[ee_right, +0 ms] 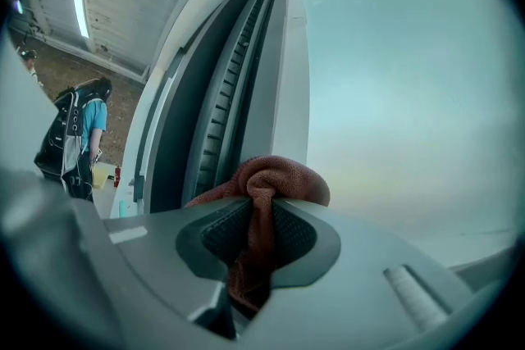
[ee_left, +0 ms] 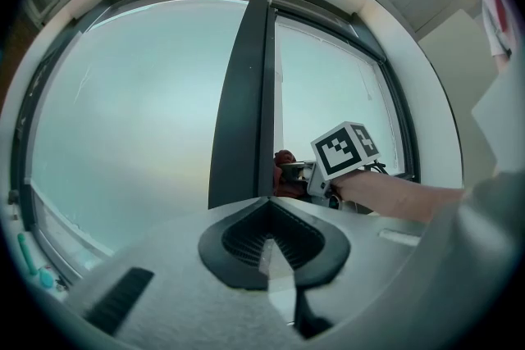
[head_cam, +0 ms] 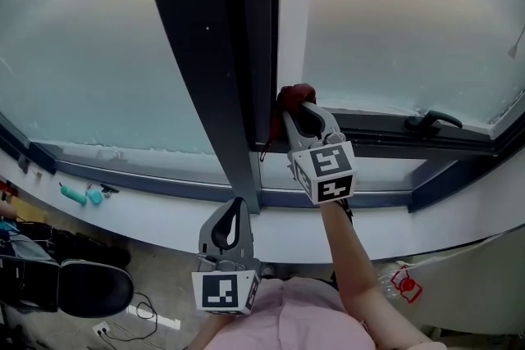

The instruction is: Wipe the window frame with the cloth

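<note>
Red-brown cloth [head_cam: 293,97] at dark frame [head_cam: 234,78] upright, far centre, pinched in right gripper [head_cam: 302,117]. Left gripper [head_cam: 232,224] hangs near, lower left, touching nothing.

Left gripper view: jaws together, nothing between. Frame ahead, cloth just right of it.

Right gripper view: jaws clamped on bunched fold, wad bulging past tips, tail trailing back.

Likely soft, light, limp, not slippery. Best held by thick mid-fold so wad sits proud.
</note>
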`<state>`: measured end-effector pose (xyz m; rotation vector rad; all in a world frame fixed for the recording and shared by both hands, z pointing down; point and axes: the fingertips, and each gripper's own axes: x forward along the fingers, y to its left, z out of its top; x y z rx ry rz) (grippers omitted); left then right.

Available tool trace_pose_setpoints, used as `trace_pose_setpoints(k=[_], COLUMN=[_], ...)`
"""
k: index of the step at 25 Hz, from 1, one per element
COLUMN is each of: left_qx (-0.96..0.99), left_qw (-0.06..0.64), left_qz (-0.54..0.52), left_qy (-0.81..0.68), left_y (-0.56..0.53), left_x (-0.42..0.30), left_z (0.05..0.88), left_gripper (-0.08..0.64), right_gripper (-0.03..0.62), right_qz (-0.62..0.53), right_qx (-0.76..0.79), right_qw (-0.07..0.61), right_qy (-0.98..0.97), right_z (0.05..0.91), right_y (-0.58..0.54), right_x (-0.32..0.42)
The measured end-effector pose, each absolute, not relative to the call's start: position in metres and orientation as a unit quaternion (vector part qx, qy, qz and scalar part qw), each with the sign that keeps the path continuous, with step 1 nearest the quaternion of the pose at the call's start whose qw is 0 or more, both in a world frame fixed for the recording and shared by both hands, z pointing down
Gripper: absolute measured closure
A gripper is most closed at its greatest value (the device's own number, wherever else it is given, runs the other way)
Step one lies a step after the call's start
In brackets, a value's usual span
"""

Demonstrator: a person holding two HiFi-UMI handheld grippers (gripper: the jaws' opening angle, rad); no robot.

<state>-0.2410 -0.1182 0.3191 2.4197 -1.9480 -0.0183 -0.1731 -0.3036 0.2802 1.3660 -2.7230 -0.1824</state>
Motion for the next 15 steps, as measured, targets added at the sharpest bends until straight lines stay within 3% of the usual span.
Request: trace_pose_setpoints(k=[15], left_qx=[0.796], left_qw=[0.019], left_qz=[-0.004], left_qy=[-0.605], left_y=[-0.129], left_x=[-0.204], left_z=[0.319], left_gripper=[0.563], right_gripper=[0.523], right_qz=[-0.022], right_qx=[0.521], right_qw=[0.046], right_qy=[-0.852], right_z=[0.281], right_y=[-0.317], right_x=[-0.071])
